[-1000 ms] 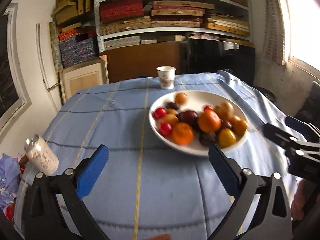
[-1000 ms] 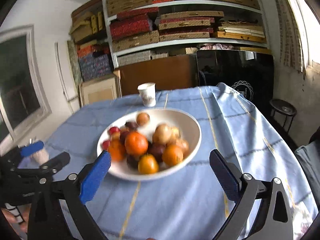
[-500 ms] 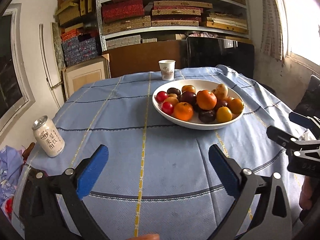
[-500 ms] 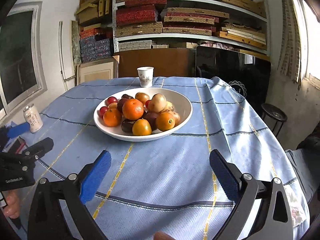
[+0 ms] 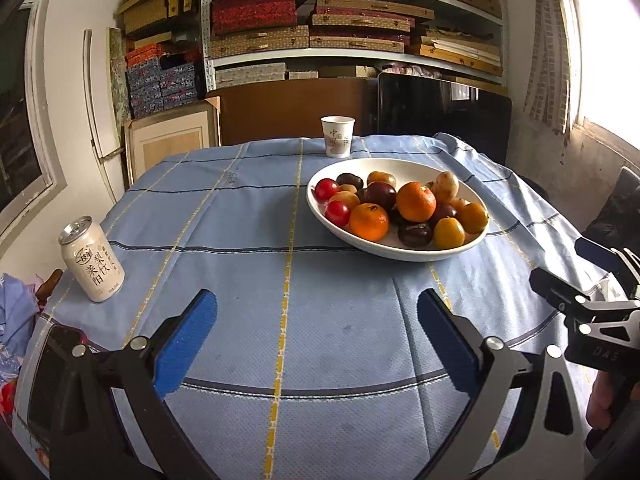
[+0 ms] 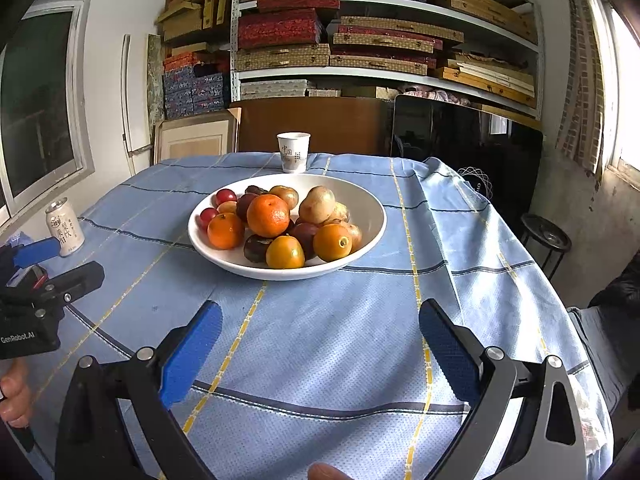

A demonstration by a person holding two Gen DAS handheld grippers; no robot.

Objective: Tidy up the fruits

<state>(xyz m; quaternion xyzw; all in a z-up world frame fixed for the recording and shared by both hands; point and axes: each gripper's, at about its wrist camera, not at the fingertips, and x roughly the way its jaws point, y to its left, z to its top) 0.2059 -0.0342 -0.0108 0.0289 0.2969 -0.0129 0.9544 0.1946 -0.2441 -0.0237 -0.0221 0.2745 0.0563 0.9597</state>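
Fruit (image 6: 280,224) sits heaped in the white bowl (image 6: 370,208), far of both grippers. Left gripper (image 5: 316,340) and right gripper (image 6: 320,344) hover empty, jaws wide; right appears nearer.

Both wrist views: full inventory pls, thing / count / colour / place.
bowl: 1, white, table centre, holds the fruit
oranges: 2 large, orange, on the pile
red fruits: 2 small, bowl's left edge
other fruit: dark purple, yellow-orange, tan; exact count unclear
paper cup: 1, white, behind bowl
can: 1, cream, table's left edge
tablecloth: 1, blue, striped
stool: 1, black, right of table
shelves: stacked boxes, back wall
left gripper: blue pads, open, empty
right gripper: blue pads, open, empty
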